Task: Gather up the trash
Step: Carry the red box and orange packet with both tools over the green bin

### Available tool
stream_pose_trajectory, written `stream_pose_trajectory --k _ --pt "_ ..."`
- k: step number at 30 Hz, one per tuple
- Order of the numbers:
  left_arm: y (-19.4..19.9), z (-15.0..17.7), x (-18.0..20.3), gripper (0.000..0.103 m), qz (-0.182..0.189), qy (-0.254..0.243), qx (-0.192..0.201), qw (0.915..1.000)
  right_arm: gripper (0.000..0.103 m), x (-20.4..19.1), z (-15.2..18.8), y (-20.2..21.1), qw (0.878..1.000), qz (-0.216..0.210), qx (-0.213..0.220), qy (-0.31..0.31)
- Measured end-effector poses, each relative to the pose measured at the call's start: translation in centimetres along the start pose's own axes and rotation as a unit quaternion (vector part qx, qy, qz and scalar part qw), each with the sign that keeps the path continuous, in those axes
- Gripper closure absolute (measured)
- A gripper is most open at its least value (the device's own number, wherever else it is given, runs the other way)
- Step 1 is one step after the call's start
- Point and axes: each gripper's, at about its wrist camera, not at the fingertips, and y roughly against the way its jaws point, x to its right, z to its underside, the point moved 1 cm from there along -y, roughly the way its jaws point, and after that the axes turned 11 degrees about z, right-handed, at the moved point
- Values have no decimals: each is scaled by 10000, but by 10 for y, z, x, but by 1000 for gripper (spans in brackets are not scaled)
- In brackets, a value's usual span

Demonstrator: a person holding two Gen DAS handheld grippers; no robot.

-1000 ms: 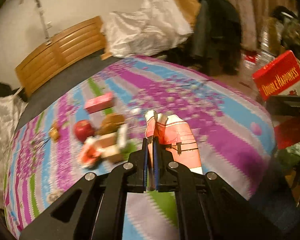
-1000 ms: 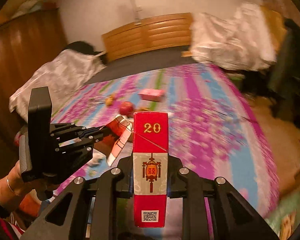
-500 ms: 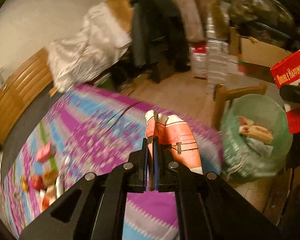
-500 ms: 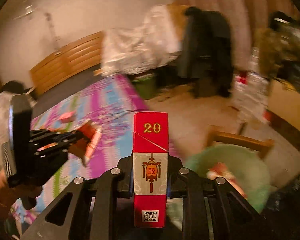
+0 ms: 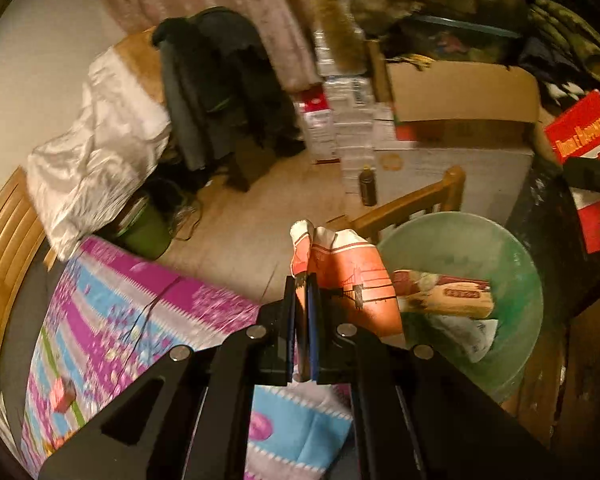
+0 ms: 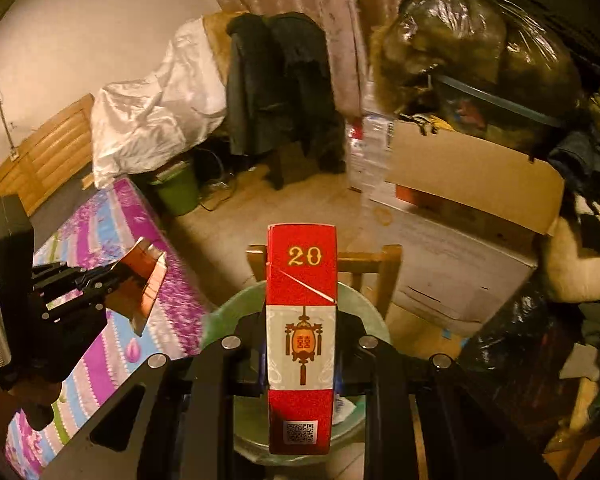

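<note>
Now bin (image 5: 480, 240) ahead, bed (image 5: 140, 312) swung aside

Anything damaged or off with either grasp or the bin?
One oddity: the orange wrapper is crumpled and flattened, pinched at one edge by the left gripper. The red cigarette box sits straight in the right gripper. The green bin is upright, nothing spilled.

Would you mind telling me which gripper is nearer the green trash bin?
Right. The right gripper holds its red carton directly over the green trash bin; the left gripper is beside it, above the bed's edge.
</note>
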Motion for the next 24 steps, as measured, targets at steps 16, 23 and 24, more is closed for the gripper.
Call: stream_pose_trajectory --k 16,23,24 --pt "-42 -9 33 99 389 -139 -364 9985 80 1 11 -42 9989 13 -473 -16" --pt "-44 -11 36 99 394 -189 -389 9983 80 -1 12 -43 9988 -27 -490 -25" --pt "-45 -10 35 99 393 -191 -397 9983 80 -1 12 -44 9988 -38 -494 -22"
